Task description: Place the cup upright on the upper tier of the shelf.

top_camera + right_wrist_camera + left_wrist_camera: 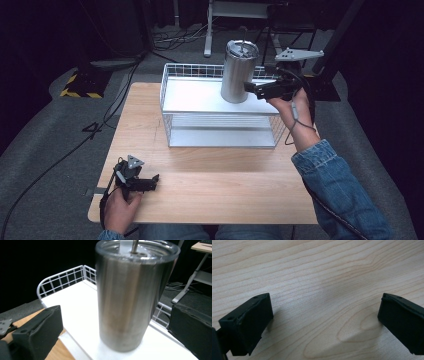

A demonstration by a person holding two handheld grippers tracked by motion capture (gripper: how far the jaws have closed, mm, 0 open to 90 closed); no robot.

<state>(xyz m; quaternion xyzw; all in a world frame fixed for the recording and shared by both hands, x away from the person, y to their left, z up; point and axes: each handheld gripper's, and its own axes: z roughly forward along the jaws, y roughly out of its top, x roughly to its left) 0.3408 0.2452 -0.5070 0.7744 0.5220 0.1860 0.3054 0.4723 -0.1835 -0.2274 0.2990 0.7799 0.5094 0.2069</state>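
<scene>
A stainless steel tumbler (239,71) with a clear lid stands upright, its long axis vertical and lid up, on the white top shelf of a wire rack (220,107) at the far side of the wooden table (210,185). The right hand-held gripper (250,87) sits at the tumbler's lower right side, its jaws spread wide and not pressing the steel. The left hand-held gripper (152,180) rests near the table's front left corner, jaws apart over bare wood.
</scene>
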